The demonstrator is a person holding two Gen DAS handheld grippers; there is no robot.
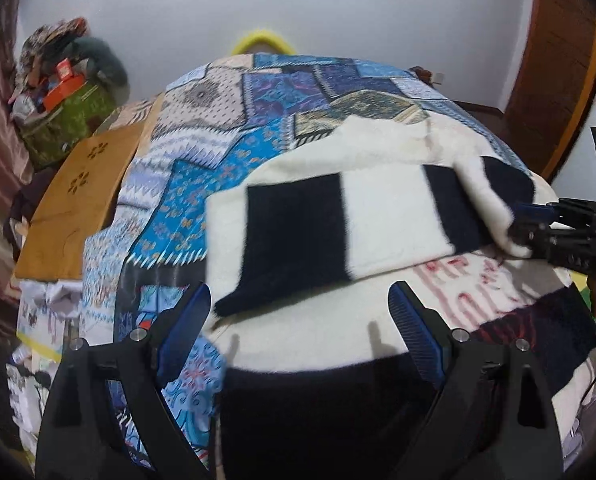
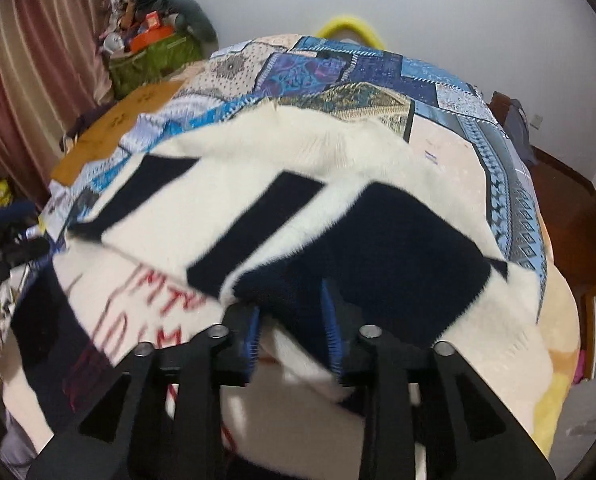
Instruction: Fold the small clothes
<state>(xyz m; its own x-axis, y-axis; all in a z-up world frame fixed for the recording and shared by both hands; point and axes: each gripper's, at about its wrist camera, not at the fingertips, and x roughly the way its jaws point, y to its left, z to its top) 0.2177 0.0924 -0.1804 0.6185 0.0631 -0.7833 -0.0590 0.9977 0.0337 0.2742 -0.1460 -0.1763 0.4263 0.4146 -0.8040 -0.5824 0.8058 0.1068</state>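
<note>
A fluffy white garment with navy stripes (image 1: 338, 220) lies on the patchwork bedspread (image 1: 201, 168); its front has red lettering (image 1: 470, 284). One striped part is folded over the body. My left gripper (image 1: 300, 312) is open and empty just above the garment's near edge. My right gripper (image 2: 293, 328) is shut on a fold of the garment's navy and white fabric (image 2: 378, 240); in the left wrist view it (image 1: 538, 232) pinches the white edge at the right.
A brown low table (image 1: 77, 200) stands left of the bed. A green bag heaped with clothes (image 1: 65, 92) sits by the pink curtain (image 2: 29, 80). A wooden door (image 1: 554, 72) is at right. Dark clutter (image 2: 5, 240) lies at the bed's left.
</note>
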